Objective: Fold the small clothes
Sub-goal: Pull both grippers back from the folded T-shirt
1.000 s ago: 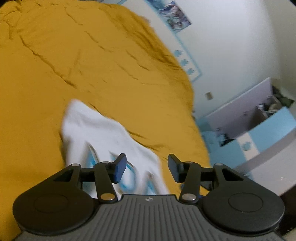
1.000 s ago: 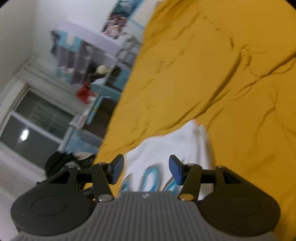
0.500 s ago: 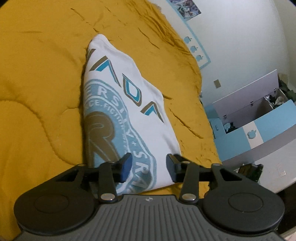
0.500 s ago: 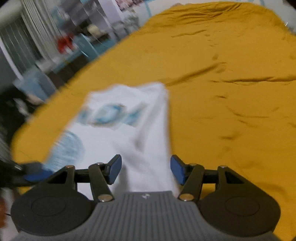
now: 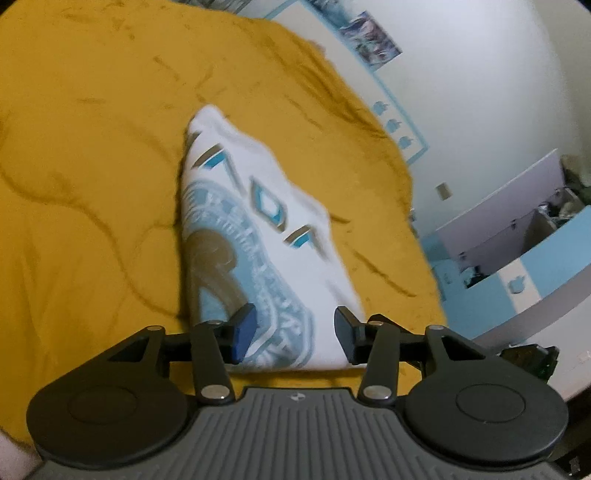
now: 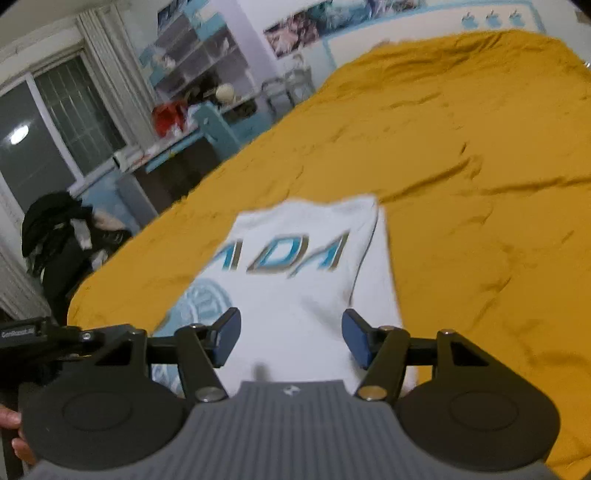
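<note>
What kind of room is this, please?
Most likely a bedroom: a white T-shirt lies on a wide mustard-yellow bed cover, with posters on the wall and shelves beside a window.

A bedroom with a wide yellow bed cover and blue and white furniture.

We see a mustard yellow bed cover [image 5: 92,155] with many creases, and it fills most of both views. On the white wall [image 5: 480,74] behind it we see a poster [image 5: 371,38] and a blue border with small apple shapes [image 5: 393,125]. In the right wrist view we notice a window [image 6: 40,147] with pale curtains, open shelves [image 6: 207,62] with small things, a red bag [image 6: 168,116] on a blue desk [image 6: 184,146], and dark clothes [image 6: 59,229] in a heap near the bed corner.
</note>
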Demonstrator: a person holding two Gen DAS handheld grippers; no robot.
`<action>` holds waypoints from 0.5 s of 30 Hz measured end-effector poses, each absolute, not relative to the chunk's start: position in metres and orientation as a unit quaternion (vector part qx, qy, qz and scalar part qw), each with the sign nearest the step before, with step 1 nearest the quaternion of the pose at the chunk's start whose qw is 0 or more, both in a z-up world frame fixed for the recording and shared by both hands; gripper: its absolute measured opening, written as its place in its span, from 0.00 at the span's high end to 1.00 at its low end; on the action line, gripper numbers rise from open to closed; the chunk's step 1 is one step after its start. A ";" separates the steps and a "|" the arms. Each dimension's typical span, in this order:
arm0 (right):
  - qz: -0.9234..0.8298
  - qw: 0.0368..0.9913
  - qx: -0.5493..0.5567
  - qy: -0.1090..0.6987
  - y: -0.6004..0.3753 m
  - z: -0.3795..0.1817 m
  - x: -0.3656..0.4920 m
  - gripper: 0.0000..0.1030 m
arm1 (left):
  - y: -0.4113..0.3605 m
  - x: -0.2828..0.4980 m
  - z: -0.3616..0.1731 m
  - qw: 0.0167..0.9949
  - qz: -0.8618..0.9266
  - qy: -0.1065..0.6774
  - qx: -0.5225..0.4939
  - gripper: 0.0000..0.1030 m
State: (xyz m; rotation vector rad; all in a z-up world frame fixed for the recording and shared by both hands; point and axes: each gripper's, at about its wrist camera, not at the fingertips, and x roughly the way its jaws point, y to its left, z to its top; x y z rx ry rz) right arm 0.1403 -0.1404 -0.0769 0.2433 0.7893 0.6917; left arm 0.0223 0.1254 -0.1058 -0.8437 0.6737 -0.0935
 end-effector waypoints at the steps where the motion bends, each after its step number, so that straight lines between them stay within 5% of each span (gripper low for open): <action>1: 0.321 0.861 0.118 0.378 -0.141 -0.082 0.141 0.44 | 0.125 0.021 -0.107 0.859 -0.044 0.319 -0.398 0.46; 7: 0.289 0.871 0.105 0.383 -0.140 -0.098 0.139 0.44 | 0.122 0.023 -0.099 0.858 -0.036 0.325 -0.396 0.39; 15: 0.218 0.906 0.051 0.360 -0.126 -0.039 0.117 0.25 | 0.081 0.024 -0.041 0.900 0.083 0.361 -0.230 0.30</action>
